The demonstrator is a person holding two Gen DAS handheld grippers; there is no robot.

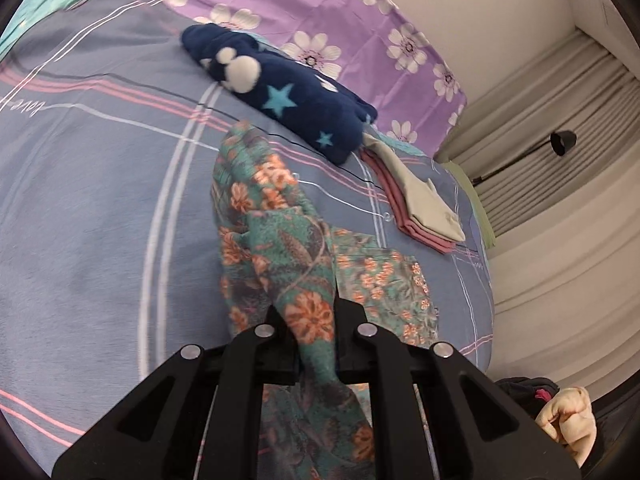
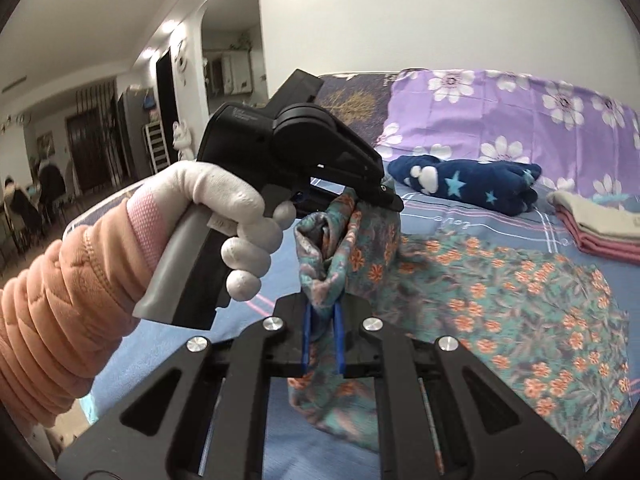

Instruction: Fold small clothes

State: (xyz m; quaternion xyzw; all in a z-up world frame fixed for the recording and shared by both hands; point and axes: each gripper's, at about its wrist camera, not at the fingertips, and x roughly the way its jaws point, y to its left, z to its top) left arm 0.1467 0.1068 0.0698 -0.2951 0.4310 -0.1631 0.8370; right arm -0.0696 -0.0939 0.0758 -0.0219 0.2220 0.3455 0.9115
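Two grippers each pinch the same floral garment (image 2: 500, 288), a teal cloth with orange flowers that lies on the blue striped bedsheet (image 1: 100, 200). The left gripper (image 1: 316, 320) has its jaws drawn narrow on a bunched edge of the cloth, which rises in a ridge toward 12 o'clock in its own view. The right gripper (image 2: 322, 320) is likewise clamped narrow, blue pads pressing a gathered fold between them. In the right wrist view the left gripper sits at about 11 o'clock from the right one, held by a white-gloved hand (image 2: 236, 216) in a peach sleeve (image 2: 60, 300), and the rest of the garment spreads flat toward 3 o'clock.

Beyond it, at 1 o'clock, lie a navy star-print fleece (image 2: 472, 186) and a folded stack of beige and pink cloth (image 2: 592, 224), near the purple flowered pillow (image 2: 520, 120).

The step in hand looks like the fold itself: one edge is gripped at two points and lifted clear of the sheet, while the far part is flat. The next move probably calls for carrying both grips together across the flat part, keeping the edge taut between them so it lands straight, then letting go only once the lifted edge lies on the lower layer. Uneven travel of the two hands would likely skew the fold.
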